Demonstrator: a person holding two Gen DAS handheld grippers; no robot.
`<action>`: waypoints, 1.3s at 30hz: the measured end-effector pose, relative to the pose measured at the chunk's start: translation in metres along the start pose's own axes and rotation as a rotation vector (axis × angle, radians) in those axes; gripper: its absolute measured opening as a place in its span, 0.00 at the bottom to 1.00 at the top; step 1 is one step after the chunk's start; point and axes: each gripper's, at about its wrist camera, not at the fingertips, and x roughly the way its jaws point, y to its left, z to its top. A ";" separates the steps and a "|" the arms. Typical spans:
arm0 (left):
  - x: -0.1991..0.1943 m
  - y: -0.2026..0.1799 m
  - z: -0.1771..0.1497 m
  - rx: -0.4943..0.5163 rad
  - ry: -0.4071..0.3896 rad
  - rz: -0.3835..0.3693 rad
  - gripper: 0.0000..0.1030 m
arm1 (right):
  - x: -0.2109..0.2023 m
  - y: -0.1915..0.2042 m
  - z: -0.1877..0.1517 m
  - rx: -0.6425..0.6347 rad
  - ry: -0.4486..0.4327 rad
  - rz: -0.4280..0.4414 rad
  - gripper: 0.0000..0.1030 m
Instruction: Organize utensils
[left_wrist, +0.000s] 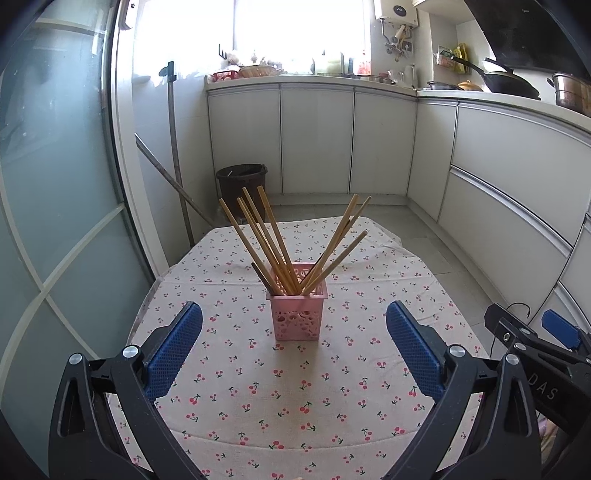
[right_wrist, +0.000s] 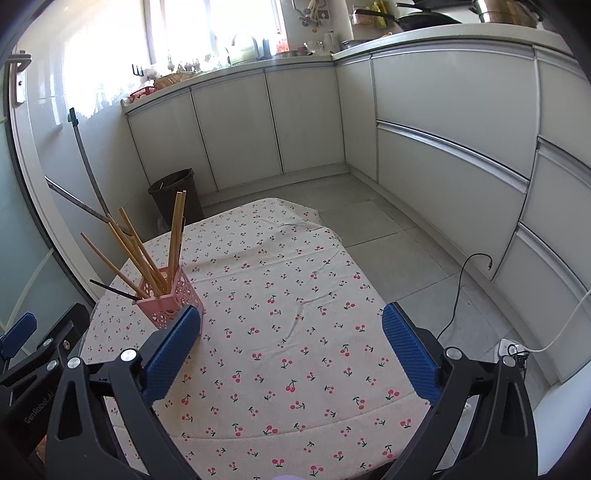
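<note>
Two grippers hover over a bench covered with a cherry-print tablecloth (left_wrist: 295, 398). In the left wrist view, the left gripper (left_wrist: 294, 332) has its jaws wide apart, with nothing between the blue pads. Ahead of it, in the middle of the cloth, stands a pink perforated utensil holder (left_wrist: 297, 315), upright. Wooden chopsticks (left_wrist: 266, 240) lean out of it in two fans, one to the left and one to the right, and one dark chopstick (left_wrist: 262, 277) sits low at the left side. Behind the bench there is a dark bucket (left_wrist: 242, 184) on the floor, a mop handle (left_wrist: 175, 147) leaning at the wall, and white cabinets. The right gripper (left_wrist: 535, 332) shows at the right edge.

In the right wrist view, the right gripper (right_wrist: 291, 332) has jaws fully apart and holds nothing. The pink holder (right_wrist: 168, 302) stands just beside its left pad; I cannot tell if they touch. A black cable (right_wrist: 458, 291) lies on the floor at the right.
</note>
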 end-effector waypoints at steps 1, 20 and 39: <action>0.001 0.000 0.000 0.001 0.000 0.000 0.93 | 0.000 -0.001 0.000 0.001 0.001 -0.001 0.93; 0.005 0.002 -0.001 -0.012 -0.002 0.009 0.93 | 0.001 0.002 -0.001 -0.022 -0.022 -0.041 0.93; 0.011 0.004 -0.004 -0.010 0.020 0.020 0.93 | 0.003 0.002 -0.002 -0.021 -0.015 -0.045 0.93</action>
